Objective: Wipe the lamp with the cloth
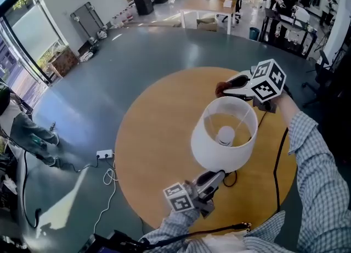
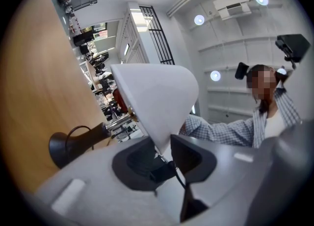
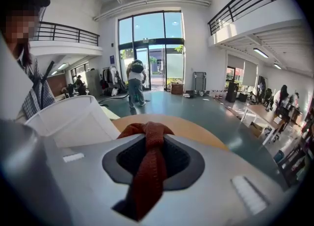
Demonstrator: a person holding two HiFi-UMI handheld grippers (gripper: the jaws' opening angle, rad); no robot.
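Note:
The lamp's white shade [image 1: 205, 150] leans over the round wooden table [image 1: 153, 136], its open top facing me and the bulb [image 1: 226, 135] showing inside. My left gripper [image 1: 215, 174] is at the shade's near lower rim. In the left gripper view the shade [image 2: 157, 102] runs down between the jaws [image 2: 164, 146], which pinch its edge. The black lamp base [image 2: 64, 146] rests on the table beyond. My right gripper [image 1: 230, 84] hangs just past the shade's far rim, shut on a rust-red cloth [image 1: 220, 89]. The bunched cloth [image 3: 149, 166] fills the jaws [image 3: 147, 134], with the shade [image 3: 73, 122] to their left.
A black cord [image 1: 277, 158] runs across the table's right side and over its edge. On the grey floor lie a white power strip [image 1: 104, 153] and cables. A person [image 1: 27, 131] crouches at the far left. Desks and chairs [image 1: 211, 5] stand at the back.

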